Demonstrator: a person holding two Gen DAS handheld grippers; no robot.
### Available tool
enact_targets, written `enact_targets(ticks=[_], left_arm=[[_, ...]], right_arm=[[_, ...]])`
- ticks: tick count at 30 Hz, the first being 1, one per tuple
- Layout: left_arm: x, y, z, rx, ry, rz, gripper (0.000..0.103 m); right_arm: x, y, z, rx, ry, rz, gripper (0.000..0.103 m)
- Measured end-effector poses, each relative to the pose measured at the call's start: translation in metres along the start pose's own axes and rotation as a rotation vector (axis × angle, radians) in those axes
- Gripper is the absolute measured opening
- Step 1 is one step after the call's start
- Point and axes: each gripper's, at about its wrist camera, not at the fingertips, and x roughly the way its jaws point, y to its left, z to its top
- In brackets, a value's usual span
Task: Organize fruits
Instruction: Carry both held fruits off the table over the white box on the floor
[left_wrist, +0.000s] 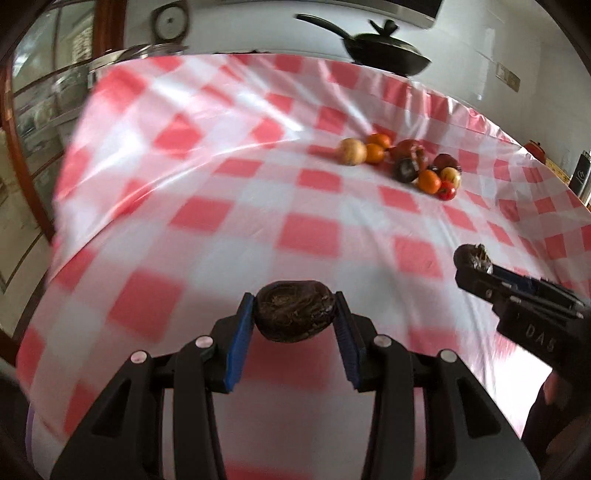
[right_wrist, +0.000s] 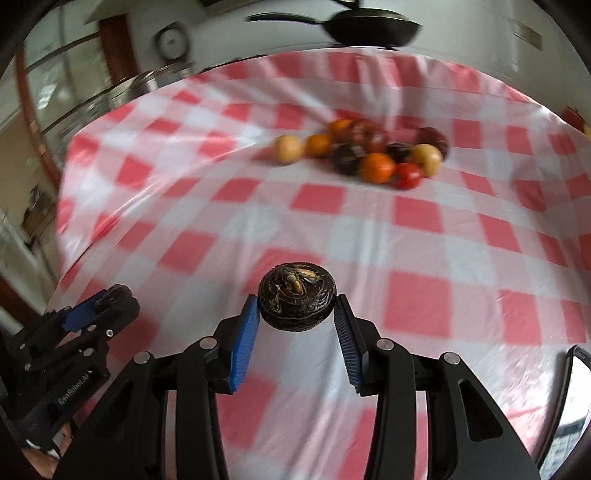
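Dark brown fruits sit clamped in both the left hand-held gripper and the right hand-held gripper (the fruit pile lies upper right).

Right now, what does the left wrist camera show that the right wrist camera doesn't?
Only the left wrist view shows the left gripper head-on, shut on a dark brown fruit with a rough, fibrous side, plus a dark bottle at the table's right edge.

Only the right wrist view shows the right gripper head-on, shut on another dark fruit, sprouted top facing up.

Both show the fruit pile on the checked tablecloth and the black pan behind.
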Motion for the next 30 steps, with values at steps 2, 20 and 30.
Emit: enact_targets(ticks=[2,20,30], left_arm=[[-0.014,0.015,-0.013,-0.01,-0.006,0.008,0.043],[-0.121,0.155,-0.133,-0.215,-0.039,0.128,0.043],[-0.139,0.229,-0.196,-0.406,-0.009,0.234,0.043]], right_arm=[[-0.007,0.016,-0.008,-0.043,-0.005,0.016,0.041],[-0.058,0.177,-0.082,-0.462,-0.007,0.266,0.042],[-0.068,0.258,-0.144,-0.742,0.048,0.486,0.042]])
